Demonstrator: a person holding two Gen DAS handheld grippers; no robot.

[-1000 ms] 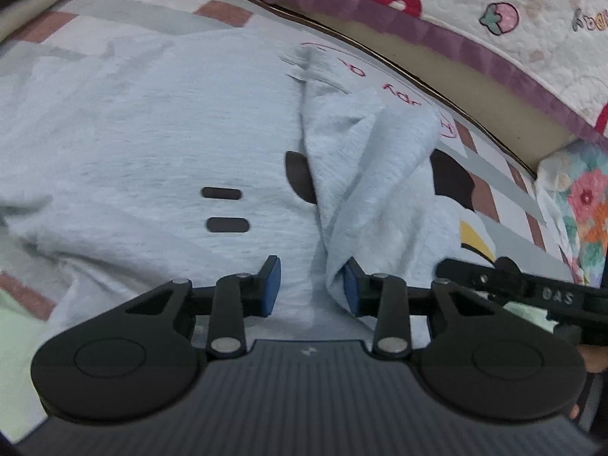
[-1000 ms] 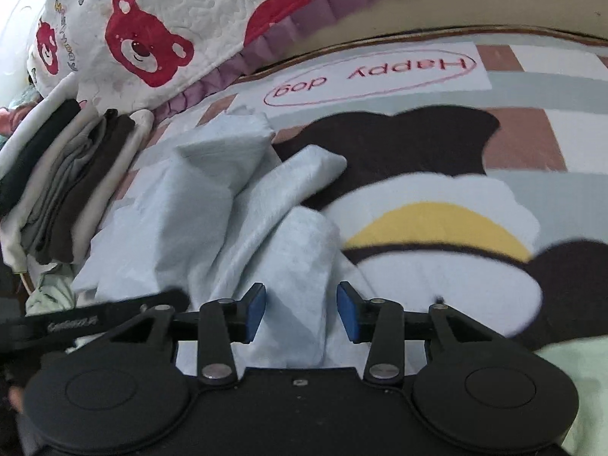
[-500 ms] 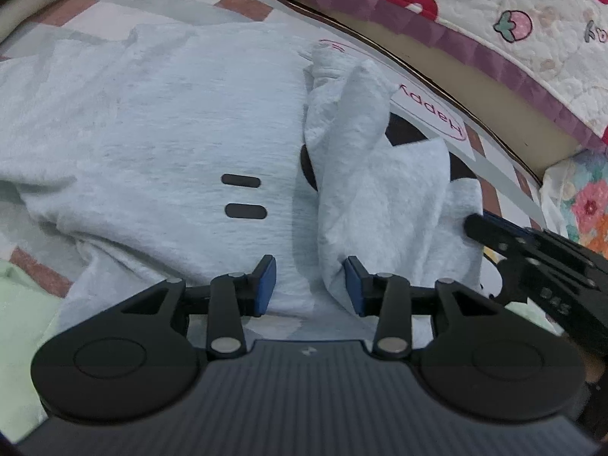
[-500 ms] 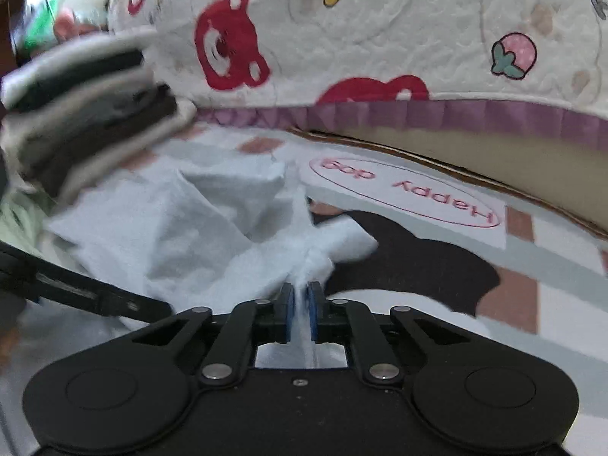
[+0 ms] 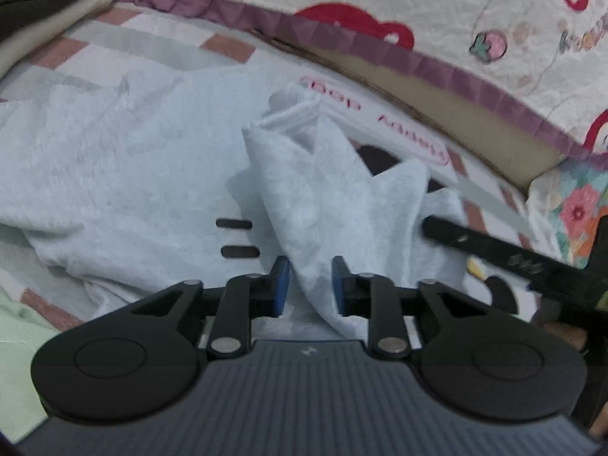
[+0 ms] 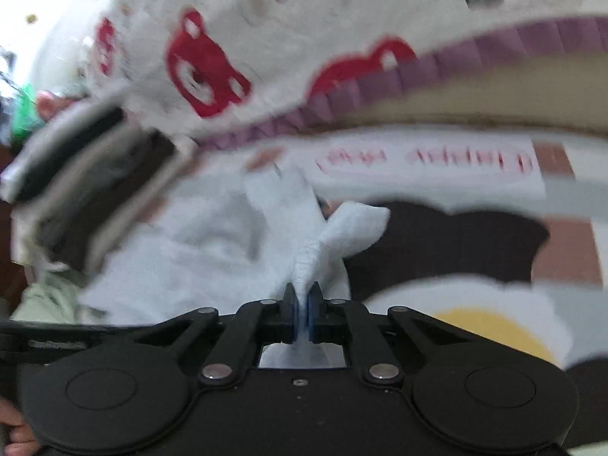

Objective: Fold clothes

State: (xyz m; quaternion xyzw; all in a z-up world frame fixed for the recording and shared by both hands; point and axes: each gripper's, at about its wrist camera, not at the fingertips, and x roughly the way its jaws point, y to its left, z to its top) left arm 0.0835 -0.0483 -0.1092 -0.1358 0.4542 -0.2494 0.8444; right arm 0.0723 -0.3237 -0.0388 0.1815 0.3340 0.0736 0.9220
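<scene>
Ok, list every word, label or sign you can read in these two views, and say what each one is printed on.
"Happy dog": red letters in a red oval on the bed cover, upside down in the left wrist view; blurred in the right wrist view.
Lettering on the bear quilt, right edge: cut off, unreadable.
Print on the right gripper arm: too blurred.
Print on the black bar at lower left, right wrist view: too blurred.

The right hand-held gripper (image 6: 303, 313) pinches the pale blue garment (image 6: 311, 250).
</scene>
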